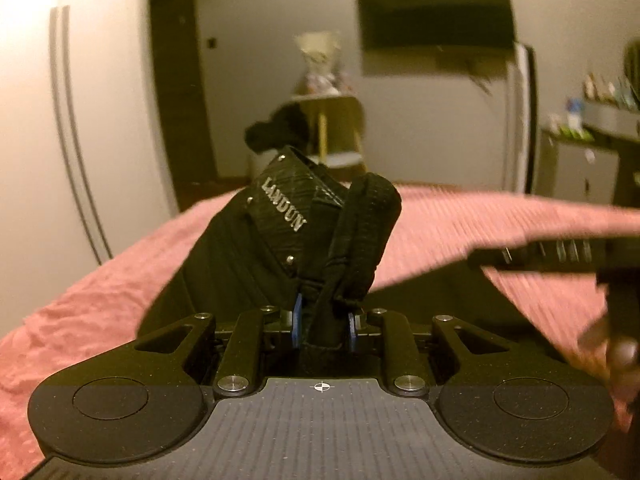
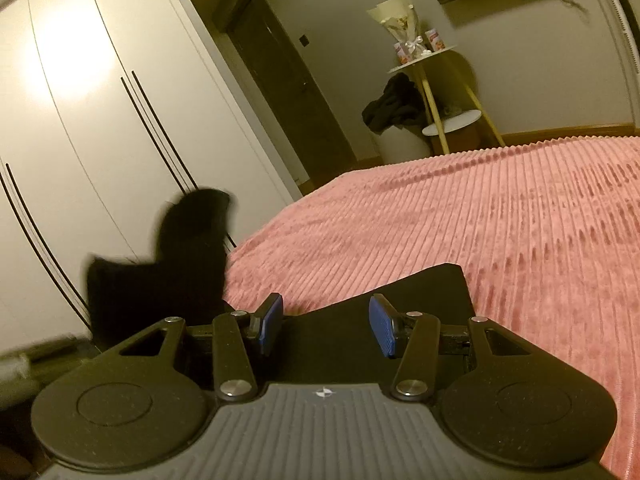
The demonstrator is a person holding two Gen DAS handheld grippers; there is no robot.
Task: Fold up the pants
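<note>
Your left gripper (image 1: 323, 326) has its blue fingers (image 1: 297, 320) clamped on a bunched fold of the black pants (image 1: 256, 248), lifted above the pink bedspread (image 1: 460, 220). The waistband with its leather patch (image 1: 284, 208) stands up just ahead of the fingers, and the rest of the fabric trails down onto the bed. Your right gripper (image 2: 326, 330) has its fingers (image 2: 382, 330) apart, holding nothing; a flat black part of the pants (image 2: 420, 292) lies on the bedspread under and just beyond them. In the right wrist view, the raised bunch shows blurred to the left, in front of the white wardrobe (image 2: 80, 120).
</note>
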